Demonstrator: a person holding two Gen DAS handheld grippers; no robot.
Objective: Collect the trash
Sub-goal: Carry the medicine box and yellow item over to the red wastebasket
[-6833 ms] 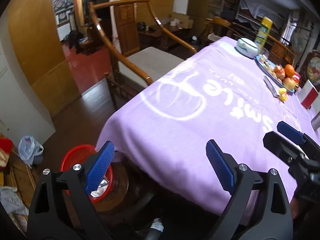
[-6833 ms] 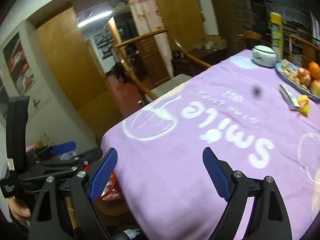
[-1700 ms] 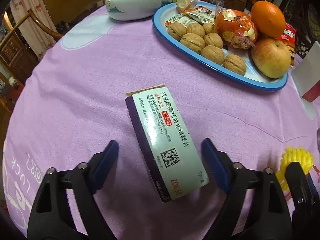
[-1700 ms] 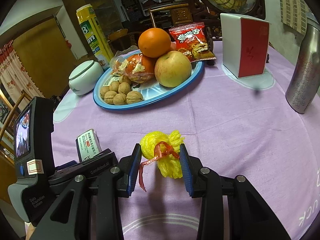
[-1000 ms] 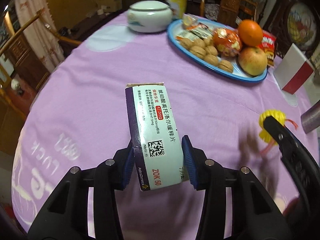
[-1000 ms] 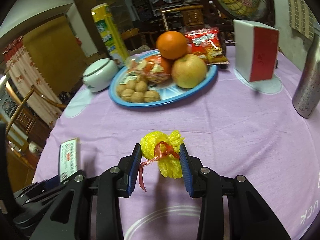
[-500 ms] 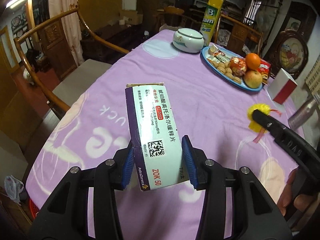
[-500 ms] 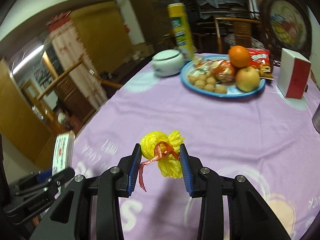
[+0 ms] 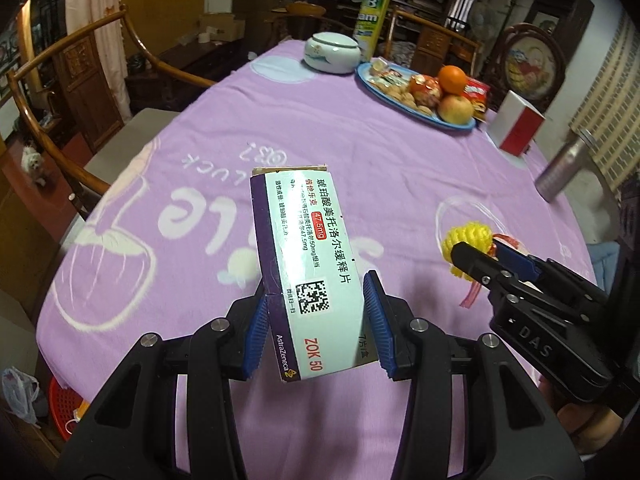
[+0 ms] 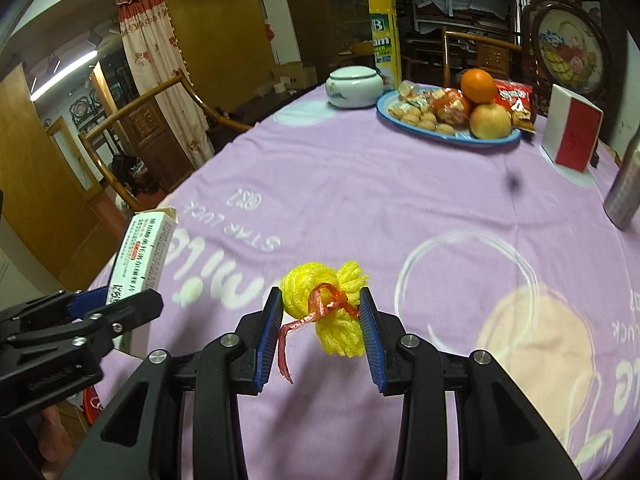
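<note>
My left gripper point(image 9: 316, 312) is shut on a white and purple medicine box point(image 9: 308, 264) and holds it above the near part of the purple tablecloth point(image 9: 360, 152). My right gripper point(image 10: 320, 316) is shut on a bunched yellow net with a red tie point(image 10: 324, 300), also held above the cloth. The net point(image 9: 468, 240) and right gripper point(image 9: 480, 260) show at the right of the left wrist view. The box point(image 10: 140, 256) and left gripper point(image 10: 116, 304) show at the left of the right wrist view. A red bin point(image 9: 62, 404) stands on the floor at the table's left corner.
A blue fruit plate point(image 9: 420, 116) with walnuts, an apple and an orange sits at the far side, with a white lidded pot point(image 9: 330, 54), a yellow can point(image 9: 370, 16), a red and white box point(image 9: 518, 128) and a steel flask point(image 9: 560, 168). A wooden chair point(image 9: 80, 80) stands left.
Both grippers closed on their items, lifted them off the cloth and pulled back toward the near end of the table. The fruit plate now looks farther away.
</note>
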